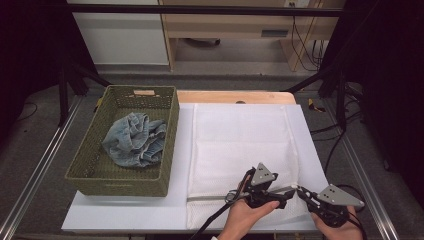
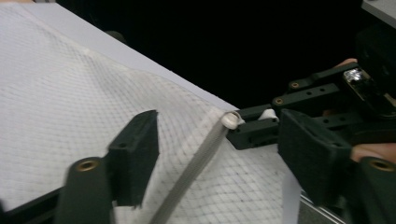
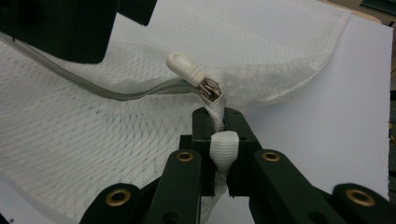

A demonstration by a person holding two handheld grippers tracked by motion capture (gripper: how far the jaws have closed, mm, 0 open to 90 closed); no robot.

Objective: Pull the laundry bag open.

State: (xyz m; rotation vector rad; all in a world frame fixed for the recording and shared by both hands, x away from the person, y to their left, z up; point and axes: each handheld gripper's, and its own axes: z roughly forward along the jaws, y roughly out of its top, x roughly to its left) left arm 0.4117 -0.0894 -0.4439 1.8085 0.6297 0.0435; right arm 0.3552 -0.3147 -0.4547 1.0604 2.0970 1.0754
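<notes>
The mesh laundry bag [image 1: 240,150] looks limp and light. My right gripper [image 3: 219,140] pinches its corner tab; my left gripper [image 2: 217,158], jaws apart, should take the zipper pull [image 3: 184,65].

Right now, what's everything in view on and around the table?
White mesh laundry bag: one, white, flat on the board, right of the basket.
Grey zipper band: one, along the bag's near edge.
White zipper pull: one, at the bag's corner.
Olive woven basket: one, left side of the board.
Crumpled blue denim garment: one, inside the basket.
White board: one, covering the tabletop.
Left gripper: black, jaws apart astride the zipper band.
Right gripper: black, shut on the bag's corner.
</notes>
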